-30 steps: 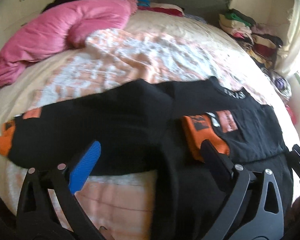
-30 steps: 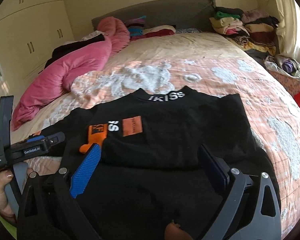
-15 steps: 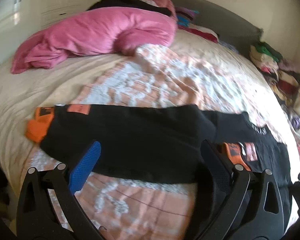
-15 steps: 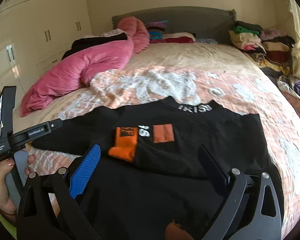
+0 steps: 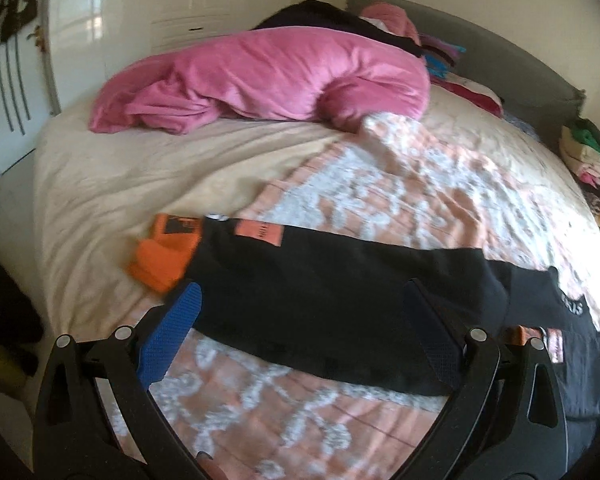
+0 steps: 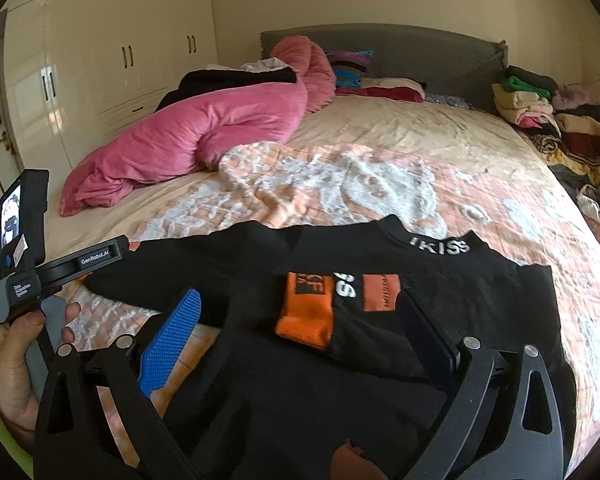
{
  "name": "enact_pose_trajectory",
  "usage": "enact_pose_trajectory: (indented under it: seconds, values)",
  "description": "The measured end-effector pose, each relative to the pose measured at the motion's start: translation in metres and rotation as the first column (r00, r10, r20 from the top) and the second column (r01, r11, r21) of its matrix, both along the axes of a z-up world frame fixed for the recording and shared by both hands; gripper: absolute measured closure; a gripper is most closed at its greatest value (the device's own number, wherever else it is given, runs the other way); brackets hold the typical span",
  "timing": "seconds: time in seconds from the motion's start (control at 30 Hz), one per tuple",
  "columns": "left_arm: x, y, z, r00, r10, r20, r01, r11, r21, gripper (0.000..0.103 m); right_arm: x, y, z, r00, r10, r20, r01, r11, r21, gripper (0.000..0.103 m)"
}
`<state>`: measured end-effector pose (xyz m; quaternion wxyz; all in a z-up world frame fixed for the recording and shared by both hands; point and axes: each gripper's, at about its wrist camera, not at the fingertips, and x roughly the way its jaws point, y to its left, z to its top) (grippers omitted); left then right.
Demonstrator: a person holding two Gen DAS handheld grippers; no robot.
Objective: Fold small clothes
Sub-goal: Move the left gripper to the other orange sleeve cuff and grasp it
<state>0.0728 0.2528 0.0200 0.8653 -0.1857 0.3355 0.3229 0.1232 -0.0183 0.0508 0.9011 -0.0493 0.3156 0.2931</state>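
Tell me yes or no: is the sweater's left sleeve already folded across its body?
No, in the left wrist view the sleeve lies stretched sideways on the bedspread, its orange cuff out.

A black sweater with orange cuffs is being shown spread on the bed, one sleeve folded across its chest. The right gripper is being held above its lower part, jaws apart and empty. The left gripper is being gripped by a hand beside the outstretched sleeve.
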Motion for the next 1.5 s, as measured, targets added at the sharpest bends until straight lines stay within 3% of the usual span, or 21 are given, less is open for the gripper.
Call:
enact_pose_trajectory:
  seconds: [0.37,0.9,1.13,1.2,1.27,1.3,1.37,1.4,1.5]
  values:
    - [-0.015,0.034,-0.014,0.992,0.124,-0.011,-0.125,0.990,-0.059,0.009,-0.003,0.033,0.000,0.997,0.081,0.006,-0.081,0.997,-0.019,0.006]
    - [-0.033,0.080,-0.043,0.967,0.253,-0.023,-0.252,0.945,-0.207,0.009,-0.015,0.075,-0.017,0.976,0.212,-0.038,-0.214,0.975,-0.062,0.006]
    - [-0.033,0.094,-0.055,0.958,0.287,-0.019,-0.284,0.931,-0.232,0.010,-0.022,0.086,-0.028,0.969,0.239,-0.068,-0.243,0.968,-0.068,0.006]
    - [-0.033,0.094,-0.054,0.959,0.284,-0.003,-0.278,0.935,-0.221,0.018,-0.023,0.086,-0.031,0.970,0.232,-0.077,-0.237,0.969,-0.073,0.006]
    - [-0.031,0.095,-0.051,0.960,0.278,0.002,-0.272,0.941,-0.199,0.043,-0.022,0.082,-0.033,0.971,0.220,-0.088,-0.227,0.971,-0.072,0.006]
    - [-0.030,0.096,-0.050,0.963,0.270,0.012,-0.262,0.944,-0.202,0.047,-0.021,0.080,-0.033,0.973,0.213,-0.091,-0.220,0.973,-0.070,0.006]
    - [-0.027,0.097,-0.050,0.968,0.249,0.027,-0.239,0.950,-0.201,0.076,-0.020,0.074,-0.034,0.976,0.195,-0.095,-0.202,0.977,-0.066,0.006]
    - [-0.026,0.097,-0.050,0.970,0.241,0.037,-0.229,0.952,-0.202,0.084,-0.020,0.069,-0.033,0.978,0.185,-0.096,-0.191,0.980,-0.060,0.006]
    - [-0.029,0.095,-0.045,0.972,0.215,0.097,-0.191,0.958,-0.213,0.094,-0.019,0.056,-0.032,0.983,0.157,-0.100,-0.162,0.986,-0.041,0.006]
